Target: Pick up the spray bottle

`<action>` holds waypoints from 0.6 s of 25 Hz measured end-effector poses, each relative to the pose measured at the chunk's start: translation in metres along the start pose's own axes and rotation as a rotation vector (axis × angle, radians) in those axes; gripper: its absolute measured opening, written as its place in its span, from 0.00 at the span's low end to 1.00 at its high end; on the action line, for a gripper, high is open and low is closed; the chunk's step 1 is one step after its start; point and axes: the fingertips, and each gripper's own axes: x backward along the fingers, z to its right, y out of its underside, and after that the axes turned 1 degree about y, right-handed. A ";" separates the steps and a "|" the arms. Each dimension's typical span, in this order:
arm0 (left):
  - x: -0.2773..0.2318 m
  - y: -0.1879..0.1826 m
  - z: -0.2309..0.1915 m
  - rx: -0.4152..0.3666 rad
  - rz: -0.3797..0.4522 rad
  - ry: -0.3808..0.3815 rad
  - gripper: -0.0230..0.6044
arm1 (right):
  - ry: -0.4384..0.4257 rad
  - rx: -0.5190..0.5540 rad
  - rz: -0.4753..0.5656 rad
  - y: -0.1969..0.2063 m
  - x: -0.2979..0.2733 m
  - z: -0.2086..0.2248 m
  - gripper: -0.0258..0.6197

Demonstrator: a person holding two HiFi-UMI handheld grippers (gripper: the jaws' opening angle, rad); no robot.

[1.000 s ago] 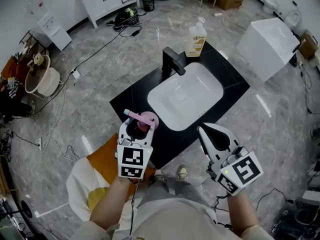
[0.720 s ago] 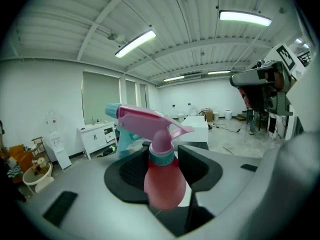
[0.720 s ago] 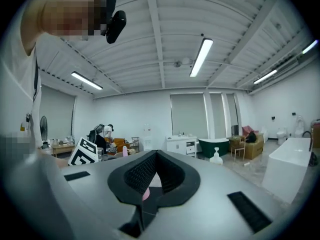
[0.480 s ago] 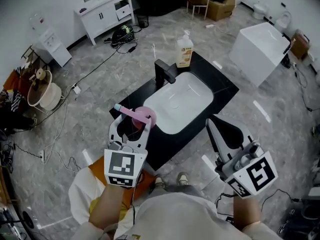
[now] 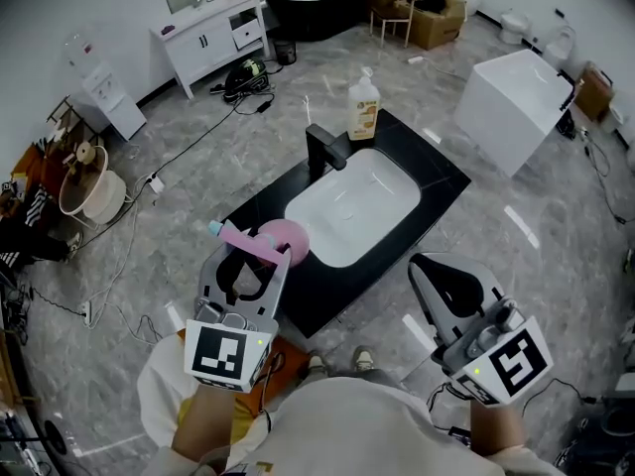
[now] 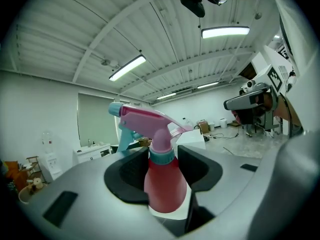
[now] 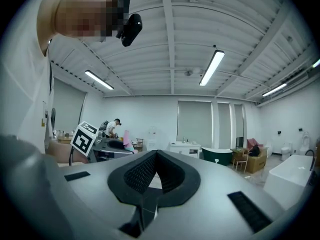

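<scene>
Overhead, a black desk (image 5: 437,181) with a white sink (image 5: 347,201) stood on a grey marble floor (image 5: 198,157).
Left tongs (image 5: 246,266) were clamped around the pink spray bottle (image 5: 273,241), held in the air above the desk's near side; right tongs (image 7: 156,156) were closed together, holding nothing.

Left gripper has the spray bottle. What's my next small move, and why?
Probably hold it level and keep the grip: the left gripper is shut on the upright bottle below its collar, clear of the counter; the right gripper is shut and empty, so the pick-up looks done.
</scene>
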 end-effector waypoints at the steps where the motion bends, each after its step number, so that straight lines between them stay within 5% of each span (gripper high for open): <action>1: 0.004 -0.001 0.000 -0.008 0.001 -0.003 0.35 | 0.000 0.001 -0.002 0.000 0.002 0.000 0.08; 15: 0.025 0.025 0.015 0.004 -0.028 -0.014 0.35 | -0.021 -0.075 -0.057 0.042 0.001 -0.005 0.08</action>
